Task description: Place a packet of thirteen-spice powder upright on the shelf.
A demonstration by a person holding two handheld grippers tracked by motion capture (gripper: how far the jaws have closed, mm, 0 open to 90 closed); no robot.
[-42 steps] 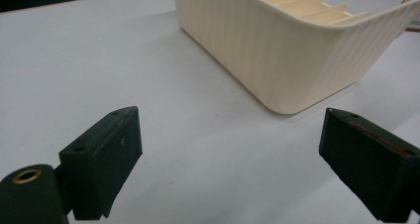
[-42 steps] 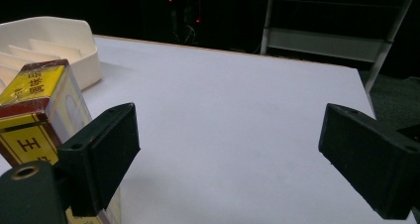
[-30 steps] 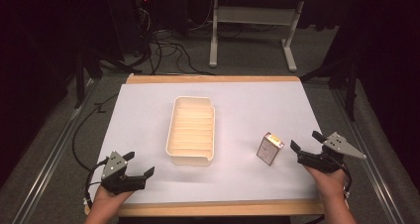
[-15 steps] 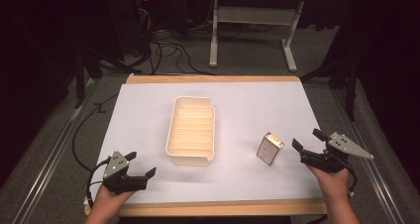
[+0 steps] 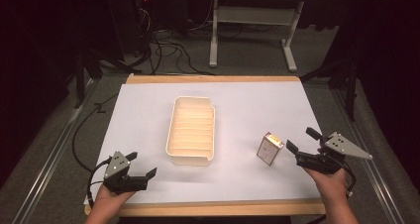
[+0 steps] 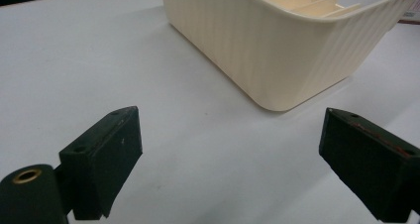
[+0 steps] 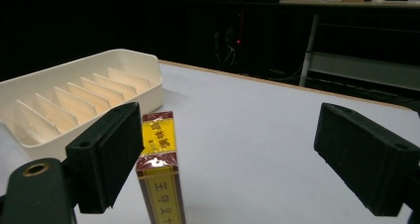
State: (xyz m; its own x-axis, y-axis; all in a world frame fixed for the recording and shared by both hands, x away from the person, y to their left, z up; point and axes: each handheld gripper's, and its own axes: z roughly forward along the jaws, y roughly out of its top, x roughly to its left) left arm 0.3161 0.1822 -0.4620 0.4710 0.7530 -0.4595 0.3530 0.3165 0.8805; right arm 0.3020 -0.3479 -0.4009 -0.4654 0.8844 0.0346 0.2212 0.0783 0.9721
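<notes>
Just ahead of the right gripper (image 5: 298,140), jaws spread wide for a grasp, stood a small box (image 5: 270,148); the left gripper (image 5: 140,165), also open, waited near the tray (image 5: 192,130).

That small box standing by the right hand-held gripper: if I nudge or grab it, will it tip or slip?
The small box stands upright on a narrow end, so a sideways nudge would probably topple it. Its wrap looks glossy, so the jaws may slide on it. It looks like thin card, likely light and crushable; the open right hand-held gripper should close gently.
</notes>
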